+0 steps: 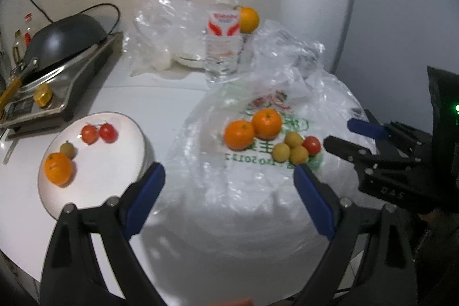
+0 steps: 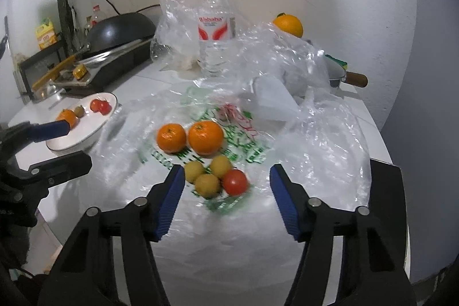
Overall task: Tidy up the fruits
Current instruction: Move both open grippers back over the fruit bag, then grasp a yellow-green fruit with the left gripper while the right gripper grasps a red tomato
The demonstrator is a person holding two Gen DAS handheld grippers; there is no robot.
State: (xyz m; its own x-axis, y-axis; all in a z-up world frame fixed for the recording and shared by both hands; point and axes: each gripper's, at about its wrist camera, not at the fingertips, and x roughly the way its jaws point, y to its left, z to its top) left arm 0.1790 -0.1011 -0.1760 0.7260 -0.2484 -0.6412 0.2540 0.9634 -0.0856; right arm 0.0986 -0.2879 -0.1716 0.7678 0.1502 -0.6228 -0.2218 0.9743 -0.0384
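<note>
- Our left gripper (image 1: 229,177) is spread wide with nothing in it, hovering over the plastic bag (image 1: 258,191) that's flattened out on the white tabletop (image 1: 172,93).
- Our right gripper (image 2: 226,185) is also spread and holding nothing. Its blue pads sit either side of the small fruit cluster but aren't touching any of it, far as we can tell.
- On the bag: two oranges (image 2: 189,137) touching side by side, and just in front of them three yellow-green fruits (image 2: 206,174) bunched up with a red tomato (image 2: 235,182).
- The white plate (image 1: 114,162) sits off toward the left edge of the tabletop. It's got one orange (image 1: 58,169), a small greenish fruit (image 1: 68,149) right beside it, and two tomatoes (image 1: 99,133) touching each other further back.
- One more orange (image 2: 288,25) is perched up on crumpled clear plastic near the back wall, just right of the water bottle (image 2: 215,27), which stands upright.
- Back left there's a dark wok (image 2: 120,30) sitting on a stove (image 2: 114,68).
- A pan with a wooden handle (image 2: 355,79) pokes out from behind the plastic at the back right.
- Both views are a bit blurry, so we can't say what exactly the small yellow fruits are.
</note>
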